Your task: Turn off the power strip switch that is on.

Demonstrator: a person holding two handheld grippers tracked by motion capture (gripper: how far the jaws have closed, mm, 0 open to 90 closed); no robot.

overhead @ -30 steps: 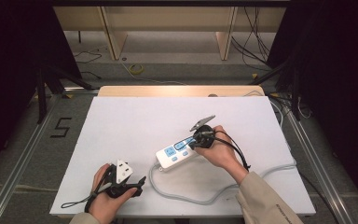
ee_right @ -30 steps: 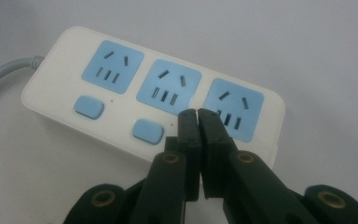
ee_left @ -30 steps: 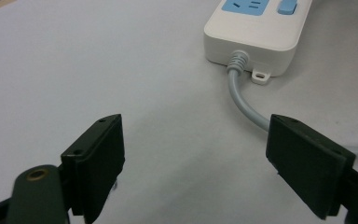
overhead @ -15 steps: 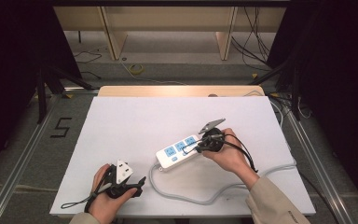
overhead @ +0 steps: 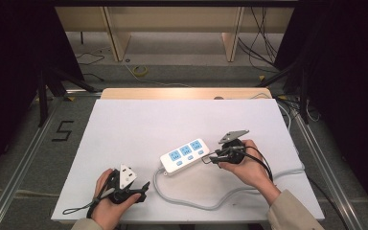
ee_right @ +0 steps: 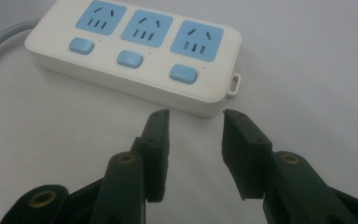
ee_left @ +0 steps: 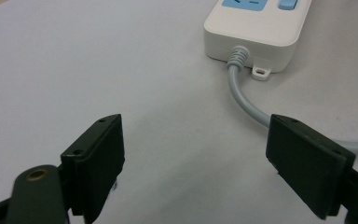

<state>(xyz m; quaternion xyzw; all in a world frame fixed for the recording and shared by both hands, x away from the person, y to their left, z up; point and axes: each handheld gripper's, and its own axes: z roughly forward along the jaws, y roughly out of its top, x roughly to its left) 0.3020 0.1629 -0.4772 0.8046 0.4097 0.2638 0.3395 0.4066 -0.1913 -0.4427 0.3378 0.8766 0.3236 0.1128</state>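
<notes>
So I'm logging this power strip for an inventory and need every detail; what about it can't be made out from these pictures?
- Plug end: the grey cable runs behind the right hand in the high view, so its far end is hidden.
- Power strip: no brand or rating print is readable in the right gripper view.
- Left gripper view: the top edge cuts off the power strip beyond its cable end.
- Switch positions: too small in the high view.

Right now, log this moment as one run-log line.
left gripper: open, empty | right gripper: jaws just opening, nothing between them, beside power strip | power strip: flat on table
</notes>
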